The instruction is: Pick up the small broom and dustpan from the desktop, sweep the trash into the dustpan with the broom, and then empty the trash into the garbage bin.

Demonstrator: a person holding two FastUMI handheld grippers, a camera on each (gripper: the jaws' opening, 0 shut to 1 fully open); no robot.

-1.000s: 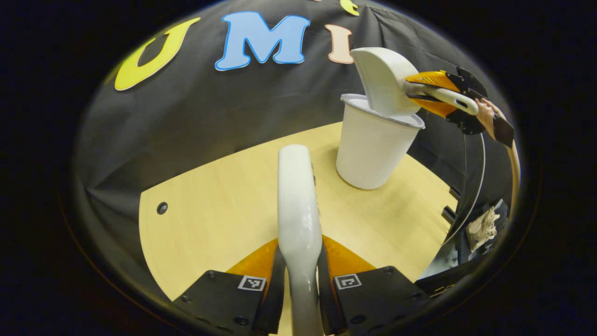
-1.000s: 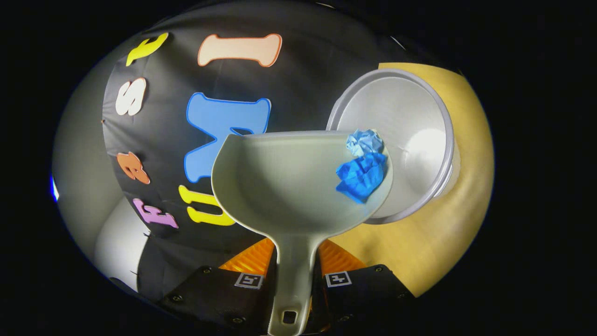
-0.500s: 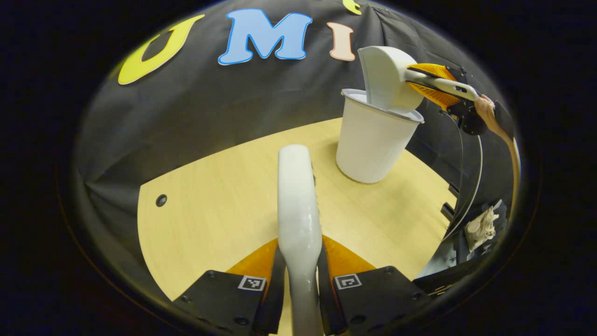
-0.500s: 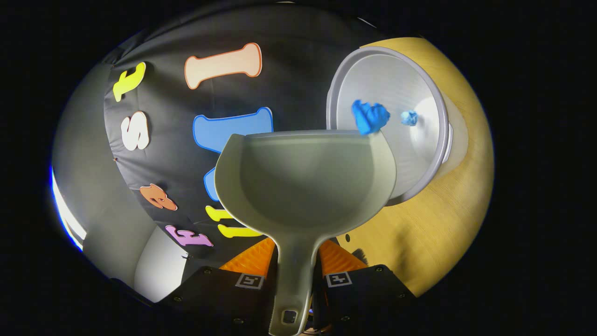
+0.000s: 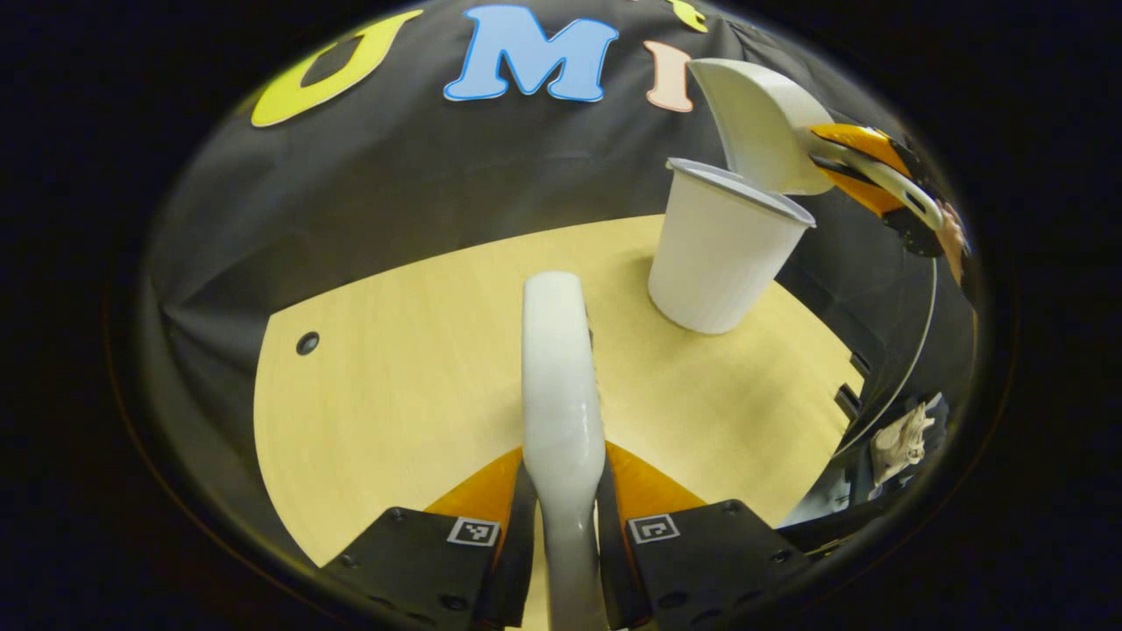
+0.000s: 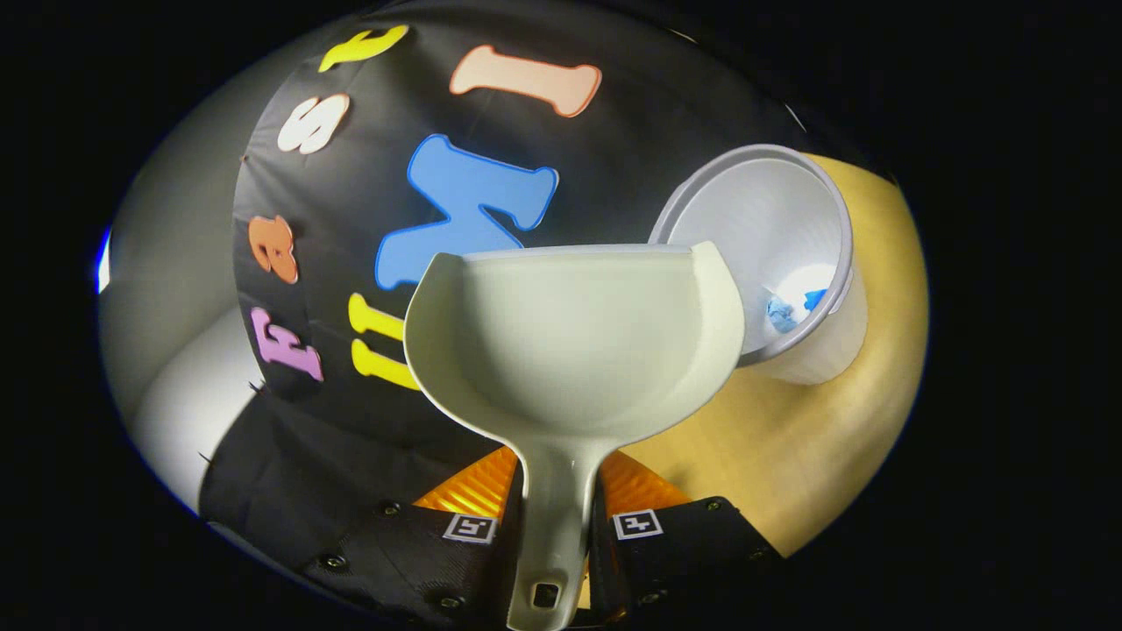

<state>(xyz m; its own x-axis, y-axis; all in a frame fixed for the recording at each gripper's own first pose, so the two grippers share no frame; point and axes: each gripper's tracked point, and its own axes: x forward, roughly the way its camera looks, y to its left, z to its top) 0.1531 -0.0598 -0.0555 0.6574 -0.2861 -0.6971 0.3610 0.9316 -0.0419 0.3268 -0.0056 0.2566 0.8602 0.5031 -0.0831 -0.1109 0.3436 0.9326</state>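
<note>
The right hand-held gripper is clamping the dustpan handle, pan empty, bin at upper right holding the blue trash. The left hand-held gripper is clamping the broom, pointing up-frame over the worktop.

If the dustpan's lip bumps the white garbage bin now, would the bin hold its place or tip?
The garbage bin probably tips fairly easily: it is tall and narrows toward its base on the desktop. It likely weighs little, since it looks thin-walled and holds only blue paper scraps. The dustpan, tilted near its rim, would strike high up, which favours toppling over sliding.
</note>
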